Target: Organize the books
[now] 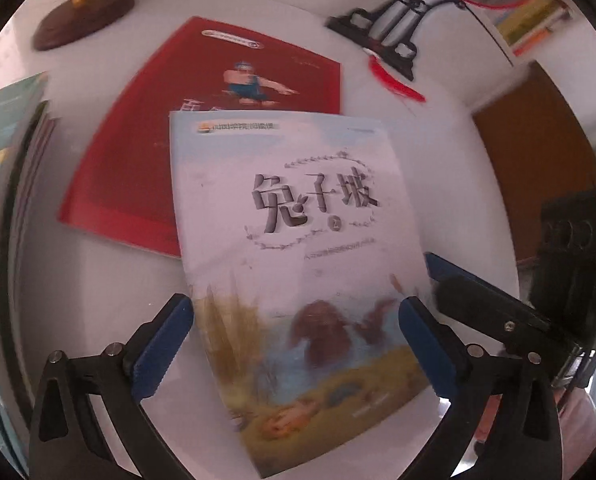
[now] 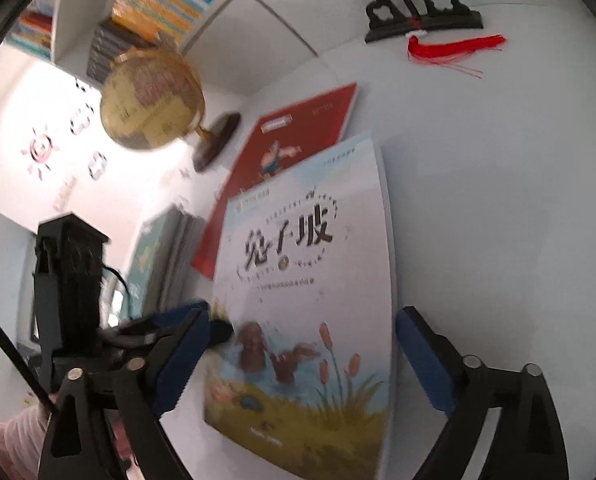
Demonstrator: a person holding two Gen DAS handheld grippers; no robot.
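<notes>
A: Left gripper is over the pale picture book, jaws spread wide, one blue pad off each long edge of the cover. Nothing is pinched.

B: Same on the right gripper: jaws flung wide, the book's lower half lying between the pads. The left pad sits close to the book's edge, the right one stands clear; I can't tell if either pad brushes it.

A: So where's the book?

B: Flat on the white desk, cover up, its top corner overlapping the red book behind it.

A: And there's a stack with a teal cover off to the left, beside the red one.

B: The globe stands past that on its dark base, and a black stand with a red tassel sits at the desk's far side.
</notes>
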